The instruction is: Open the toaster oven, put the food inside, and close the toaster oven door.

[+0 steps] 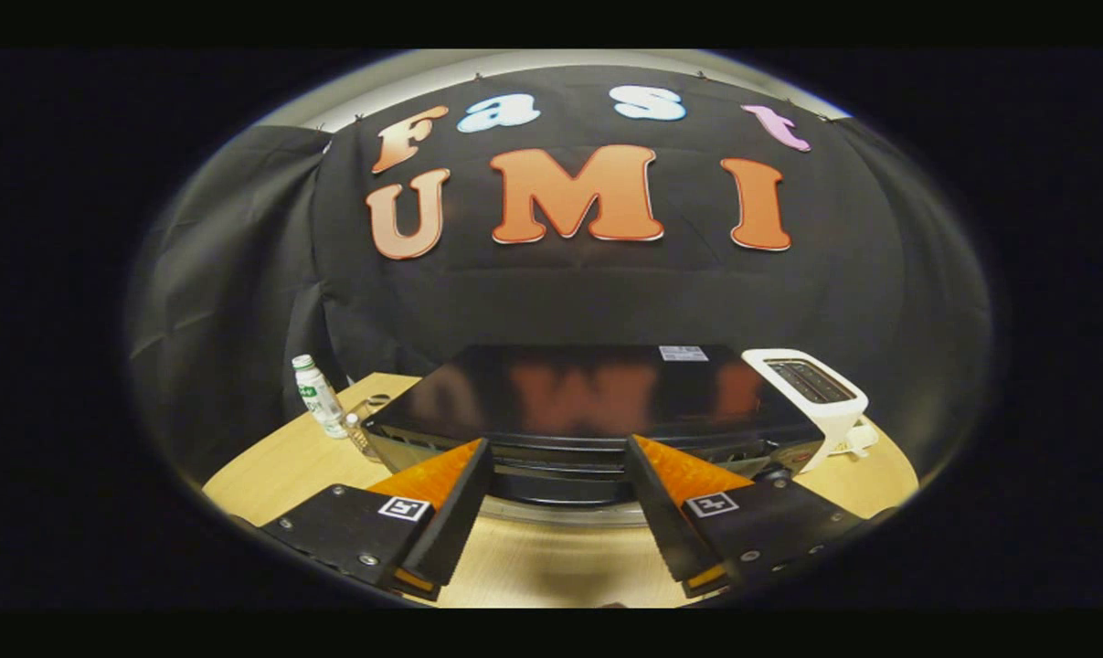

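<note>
- Gripper view: the hand-held gripper point(558, 443) sits at the bottom centre of the frame, its two fingers spread wide apart with nothing between them but bare table and the front of the oven beyond.
- The glossy black box-shaped toaster oven point(588, 393) stands in the middle of the frame, just ahead of the fingertips, on the round light wooden table point(268, 471). Its door looks closed, though the front is partly hidden by the fingers.
- A white two-slot pop-up toaster point(811, 388) stands right of centre, just beside the oven's right end.
- A small white plastic bottle with a green cap point(318, 395) stands at the left of the frame, near the oven's left corner, tilted by the lens.
</note>
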Available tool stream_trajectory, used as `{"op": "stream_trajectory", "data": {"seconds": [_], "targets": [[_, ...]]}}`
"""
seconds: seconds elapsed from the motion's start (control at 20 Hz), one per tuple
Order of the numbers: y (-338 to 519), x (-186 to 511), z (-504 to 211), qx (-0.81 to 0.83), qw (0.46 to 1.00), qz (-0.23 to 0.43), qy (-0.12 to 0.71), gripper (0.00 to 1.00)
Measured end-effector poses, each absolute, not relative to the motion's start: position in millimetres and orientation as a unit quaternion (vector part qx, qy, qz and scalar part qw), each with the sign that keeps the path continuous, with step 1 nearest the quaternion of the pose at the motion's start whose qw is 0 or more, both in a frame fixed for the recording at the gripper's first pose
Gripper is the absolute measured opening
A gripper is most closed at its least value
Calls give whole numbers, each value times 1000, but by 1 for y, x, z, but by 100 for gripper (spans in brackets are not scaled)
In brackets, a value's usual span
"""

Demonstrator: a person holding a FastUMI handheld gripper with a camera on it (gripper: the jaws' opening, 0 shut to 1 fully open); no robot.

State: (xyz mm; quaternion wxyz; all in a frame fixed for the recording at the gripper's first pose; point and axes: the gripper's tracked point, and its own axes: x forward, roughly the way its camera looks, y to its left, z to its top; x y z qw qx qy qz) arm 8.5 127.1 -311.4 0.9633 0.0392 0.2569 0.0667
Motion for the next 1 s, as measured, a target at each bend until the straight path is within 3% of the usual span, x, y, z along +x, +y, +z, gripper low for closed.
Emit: {"op": "stream_trajectory", "data": {"seconds": [1.0], "targets": [[169,-130,-380,32,887,174,425,84]]}}
